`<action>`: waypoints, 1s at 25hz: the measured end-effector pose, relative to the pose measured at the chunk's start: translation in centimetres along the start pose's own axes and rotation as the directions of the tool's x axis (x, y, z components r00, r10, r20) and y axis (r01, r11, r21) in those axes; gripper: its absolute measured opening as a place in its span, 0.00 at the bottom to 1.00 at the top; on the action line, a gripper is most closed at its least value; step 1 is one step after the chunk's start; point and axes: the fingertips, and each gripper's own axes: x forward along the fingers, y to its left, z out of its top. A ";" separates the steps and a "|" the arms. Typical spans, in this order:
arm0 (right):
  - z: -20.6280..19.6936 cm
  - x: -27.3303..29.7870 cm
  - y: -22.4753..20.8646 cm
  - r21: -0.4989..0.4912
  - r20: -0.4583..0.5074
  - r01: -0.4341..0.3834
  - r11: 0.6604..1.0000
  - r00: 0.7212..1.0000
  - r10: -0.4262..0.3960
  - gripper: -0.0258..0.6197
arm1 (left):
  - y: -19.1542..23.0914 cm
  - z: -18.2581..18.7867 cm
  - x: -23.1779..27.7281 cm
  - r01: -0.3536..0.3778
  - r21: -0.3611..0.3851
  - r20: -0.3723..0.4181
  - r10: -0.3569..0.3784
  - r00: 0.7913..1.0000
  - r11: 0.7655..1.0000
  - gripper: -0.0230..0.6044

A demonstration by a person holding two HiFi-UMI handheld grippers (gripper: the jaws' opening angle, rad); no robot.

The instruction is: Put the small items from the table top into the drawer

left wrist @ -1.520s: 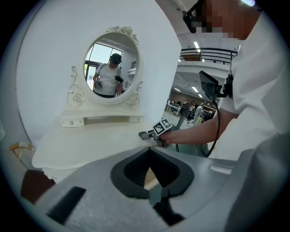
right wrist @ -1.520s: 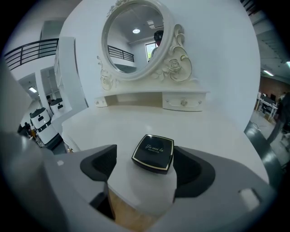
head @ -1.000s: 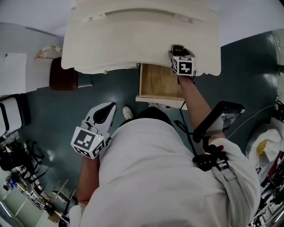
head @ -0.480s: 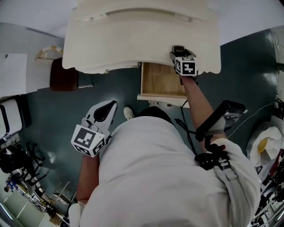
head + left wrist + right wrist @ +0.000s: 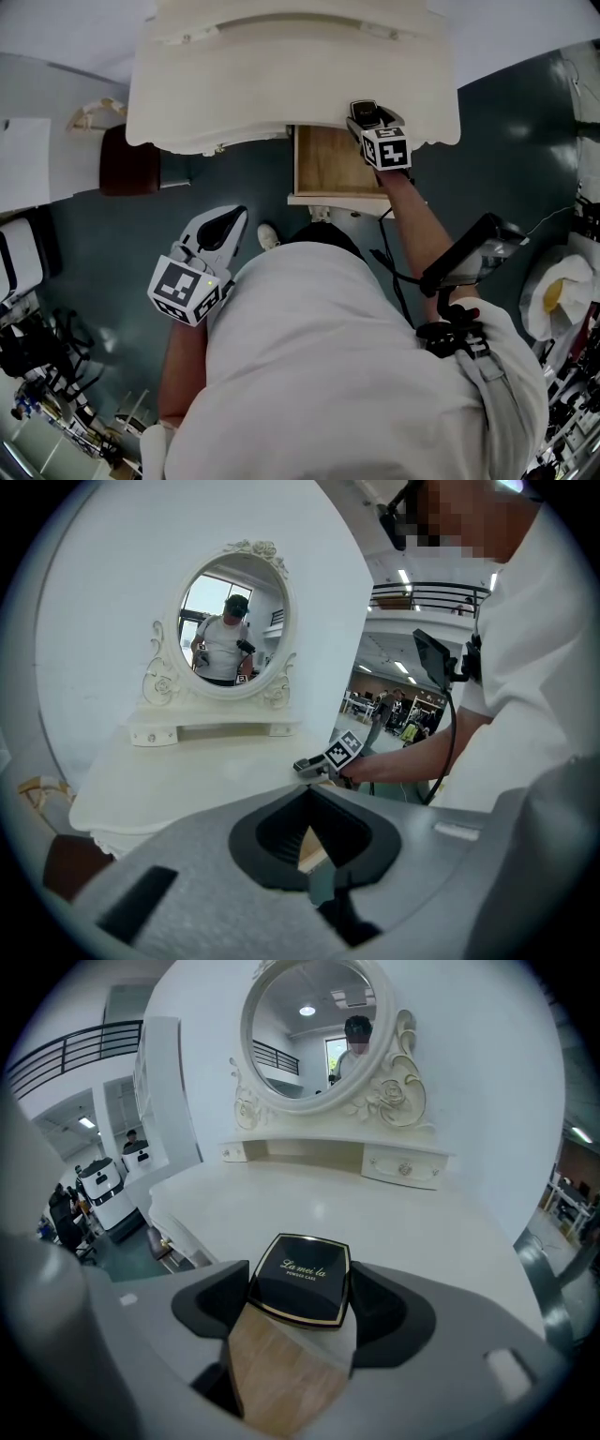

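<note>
A black square powder case with gold trim and lettering sits between the pads of my right gripper, which is shut on it. In the head view this right gripper is at the front edge of the white dressing table, over the right side of the open wooden drawer. The drawer's wood shows just below the case. My left gripper hangs low by the person's left side, away from the table, shut with nothing in it.
An oval mirror with small drawers beneath it stands at the back of the table top. A dark brown stool stands left of the table. Equipment and cables lie at the floor's edges.
My right gripper stays at the table's front edge with the case in it. The view has shifted slightly. The left gripper has not moved.
</note>
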 end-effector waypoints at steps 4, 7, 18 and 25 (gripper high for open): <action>-1.2 -0.8 2.8 -0.018 -0.016 -0.041 0.999 0.999 0.040 0.57 | 0.0 -0.4 -0.6 0.017 0.002 0.004 -0.017 1.000 1.000 0.04; -2.1 -1.1 4.2 -0.022 -0.029 -0.064 0.998 0.998 0.063 0.56 | -0.1 -0.6 -0.5 0.028 0.005 0.003 -0.028 1.000 1.000 0.04; -5.6 -1.3 9.9 -0.088 -0.105 -0.153 0.984 0.984 0.144 0.56 | 0.2 -1.9 -1.9 0.029 -0.005 0.003 -0.029 1.000 1.000 0.04; -7.5 0.5 11.1 -0.136 -0.169 -0.196 0.971 0.970 0.173 0.56 | 0.2 -2.6 -3.0 -0.008 -0.021 -0.002 0.008 1.000 1.000 0.04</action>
